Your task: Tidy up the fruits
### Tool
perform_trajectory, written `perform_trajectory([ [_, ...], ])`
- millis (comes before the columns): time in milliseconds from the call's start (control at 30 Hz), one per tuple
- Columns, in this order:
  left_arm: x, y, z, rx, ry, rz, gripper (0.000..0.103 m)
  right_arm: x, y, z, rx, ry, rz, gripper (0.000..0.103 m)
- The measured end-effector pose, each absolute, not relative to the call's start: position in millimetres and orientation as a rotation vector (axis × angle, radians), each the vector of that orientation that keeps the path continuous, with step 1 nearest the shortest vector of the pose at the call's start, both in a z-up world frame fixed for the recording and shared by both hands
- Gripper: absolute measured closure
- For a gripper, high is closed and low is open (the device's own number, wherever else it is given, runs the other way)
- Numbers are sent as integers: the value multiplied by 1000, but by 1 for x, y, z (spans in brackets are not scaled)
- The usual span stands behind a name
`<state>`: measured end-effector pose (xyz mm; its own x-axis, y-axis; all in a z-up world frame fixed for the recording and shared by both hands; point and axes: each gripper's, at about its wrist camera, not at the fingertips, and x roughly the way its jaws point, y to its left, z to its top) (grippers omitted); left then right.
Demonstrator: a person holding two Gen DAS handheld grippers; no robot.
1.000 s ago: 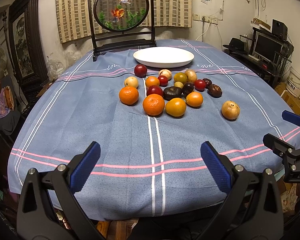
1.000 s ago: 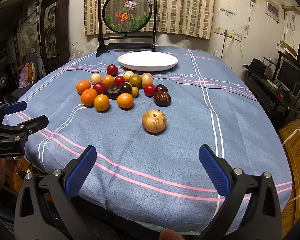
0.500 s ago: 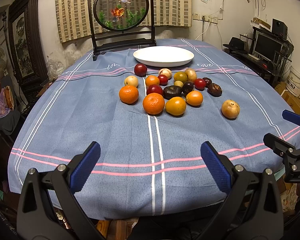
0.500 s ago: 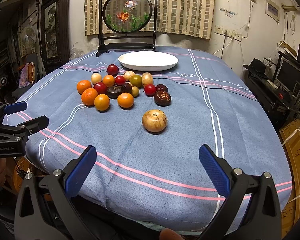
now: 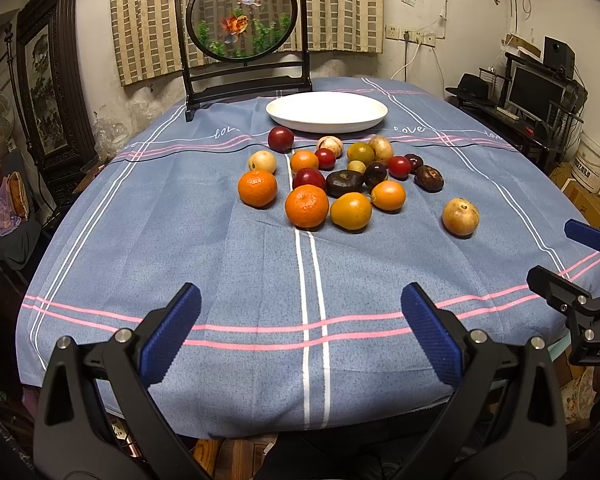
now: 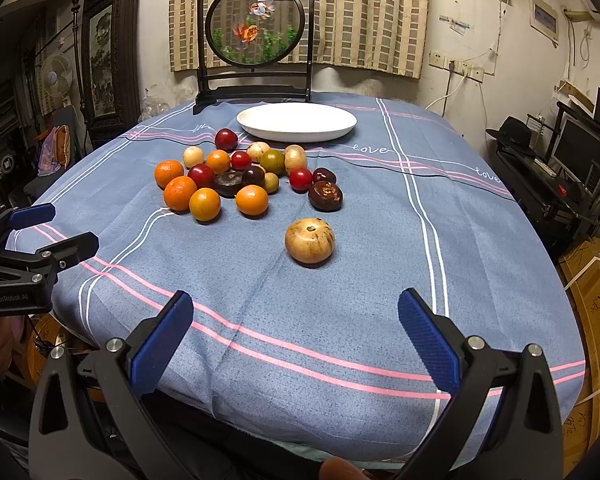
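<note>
Nothing on the table has shifted since the earlier frames; only the views drift slightly, so both tools hover much as they did. Left gripper (image 5: 300, 328) and right gripper (image 6: 296, 332) hang over the near edge of the cloth (image 5: 220, 264), jaws spread wide and empty.

No fruit is picked yet, so the job looks to be at its very start. The plate (image 5: 327, 112) sits bare at the far side, in front of the goldfish screen (image 5: 244, 20), and is the likely target. Just before it lies the heap of fruit (image 5: 340, 176): oranges (image 5: 307, 206) nearest, red and dark ones behind, many touching. One tan fruit (image 6: 310, 240) lies alone, apart from the heap, straight ahead of the right gripper.

Judging by that, the tan fruit is the easiest first pick: reach forward, lower the jaws on either side of it, close gently, since round fruit rolls.

Room is ample: bare cloth lies between grippers and fruit. The table edge is close under both tools, and the carry to the plate must clear the heap. The screen stands just behind the plate.
</note>
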<state>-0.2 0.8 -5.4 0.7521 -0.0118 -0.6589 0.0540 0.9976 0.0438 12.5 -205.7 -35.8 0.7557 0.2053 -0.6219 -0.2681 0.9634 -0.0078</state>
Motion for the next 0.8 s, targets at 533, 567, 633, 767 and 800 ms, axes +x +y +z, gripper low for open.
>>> perform_trajectory([
  [533,-2,0,-13,62,735,-33,2,12,-207,-39,-90,675,265,1],
  [567,0,1,-13,61,736,-34,2,12,-207,-39,-89,676,266,1],
  [633,2,2,-13,61,735,-35,2,13,-208,-39,-81,672,273,1],
  [767,4,4,-15,42,744,-52,2,13,-211,-35,-29,620,323,1],
  [800,5,6,-16,38,747,-57,2,14,-213,-36,-8,610,338,1],
])
